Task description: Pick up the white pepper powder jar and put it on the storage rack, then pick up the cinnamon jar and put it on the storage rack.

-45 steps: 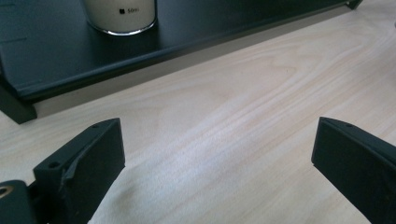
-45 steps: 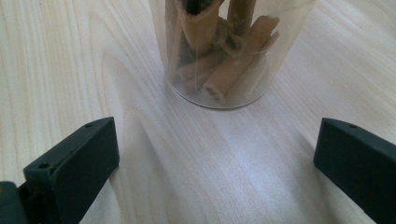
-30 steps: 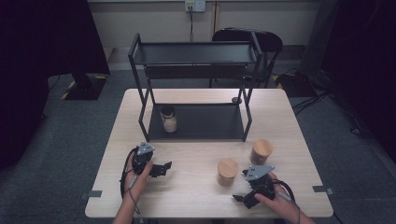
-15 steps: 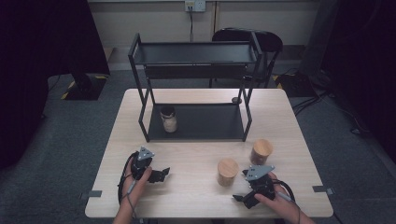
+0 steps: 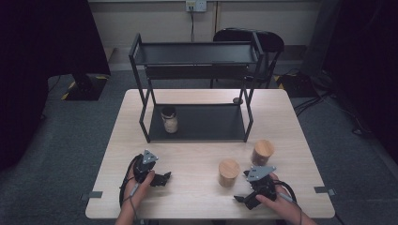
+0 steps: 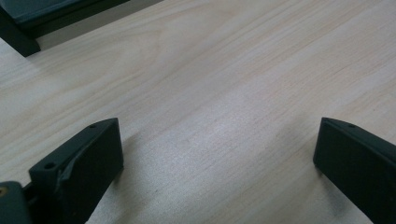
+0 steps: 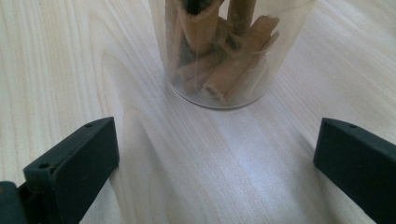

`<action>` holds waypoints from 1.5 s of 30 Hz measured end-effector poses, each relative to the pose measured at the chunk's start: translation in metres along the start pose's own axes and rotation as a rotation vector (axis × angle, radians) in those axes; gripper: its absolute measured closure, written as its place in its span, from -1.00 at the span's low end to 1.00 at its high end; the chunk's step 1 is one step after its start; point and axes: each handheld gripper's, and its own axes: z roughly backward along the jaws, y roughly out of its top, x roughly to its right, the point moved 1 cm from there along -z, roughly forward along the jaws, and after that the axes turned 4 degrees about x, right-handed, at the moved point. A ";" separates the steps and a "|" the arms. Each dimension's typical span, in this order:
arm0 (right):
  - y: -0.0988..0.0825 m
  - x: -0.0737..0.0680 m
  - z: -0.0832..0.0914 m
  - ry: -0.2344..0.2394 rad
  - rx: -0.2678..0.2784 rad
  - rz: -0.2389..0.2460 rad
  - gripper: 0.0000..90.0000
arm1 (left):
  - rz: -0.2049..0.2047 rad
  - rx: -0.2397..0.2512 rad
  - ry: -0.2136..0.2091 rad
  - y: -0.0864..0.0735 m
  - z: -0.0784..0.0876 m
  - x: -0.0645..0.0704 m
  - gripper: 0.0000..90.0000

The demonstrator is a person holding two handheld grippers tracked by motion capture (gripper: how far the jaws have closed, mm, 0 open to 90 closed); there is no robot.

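Looks like a lab-type recording room: a wooden table is set on grey carpet, ringed by black curtains.

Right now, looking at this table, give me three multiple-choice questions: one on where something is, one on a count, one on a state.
1. Where does the black-lidded jar stand?
A. on the rack's lower shelf
B. on the rack's top shelf
C. on the floor

2. How many wooden-lidded jars stand on the table?
A. one
B. two
C. four

3. How do the right gripper's jaws stand?
A. clamped on a jar
B. shut on nothing
C. open, nothing between them

Answers: 1 A, it sits inside the rack at its left end. 2 B, near jar and far jar. 3 C, bare tabletop lies between them.
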 end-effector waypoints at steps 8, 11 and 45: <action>0.000 0.000 0.000 0.000 0.000 0.000 -1.00 | 0.000 0.014 0.000 -0.002 0.000 0.000 -1.00; 0.000 0.000 0.000 0.000 0.000 0.000 -1.00 | 0.000 0.014 -0.001 -0.002 0.000 0.000 -1.00; 0.002 0.002 0.002 0.009 -0.021 0.012 -0.98 | -0.002 0.015 -0.002 -0.002 0.000 0.000 -1.00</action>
